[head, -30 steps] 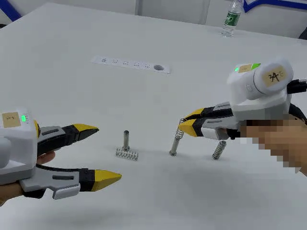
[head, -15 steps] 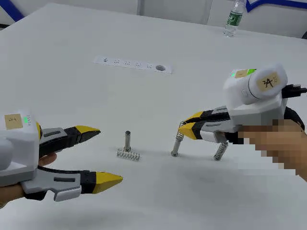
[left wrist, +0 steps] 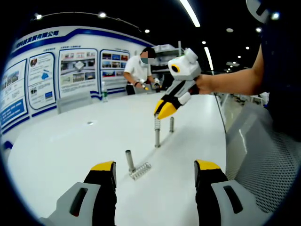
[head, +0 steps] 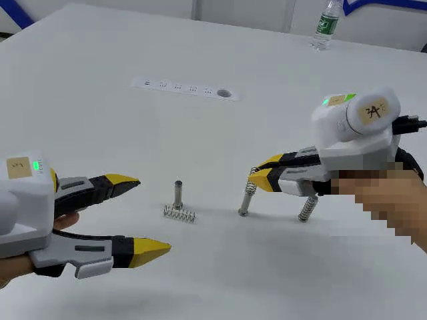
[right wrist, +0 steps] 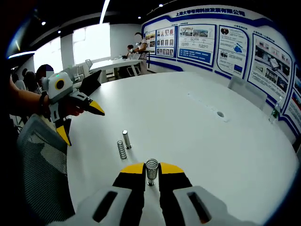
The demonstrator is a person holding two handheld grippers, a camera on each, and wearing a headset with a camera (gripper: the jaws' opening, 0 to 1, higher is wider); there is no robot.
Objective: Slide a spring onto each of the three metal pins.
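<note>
Three metal pins stand on the white table. The left pin (head: 177,194) is bare, with a loose spring (head: 179,213) lying at its foot. The middle pin (head: 245,202) carries a spring (head: 251,185) around its upper part, and my right gripper (head: 260,176) is shut on that spring (right wrist: 151,169). The right pin (head: 307,208) stands behind that gripper, wearing a spring. My left gripper (head: 143,213) hovers open at the lower left, with nothing between its fingers. It faces the bare pin (left wrist: 129,161) and the loose spring (left wrist: 141,170).
A white power strip (head: 183,89) is set into the table further back. A water bottle (head: 325,25) stands at the far edge. People stand in the background of both gripper views. The table edge runs close beside the left gripper (right wrist: 77,110).
Only the head view has shifted slightly. Both grippers hold their places, the right one still shut on the spring at the top of the middle pin.
</note>
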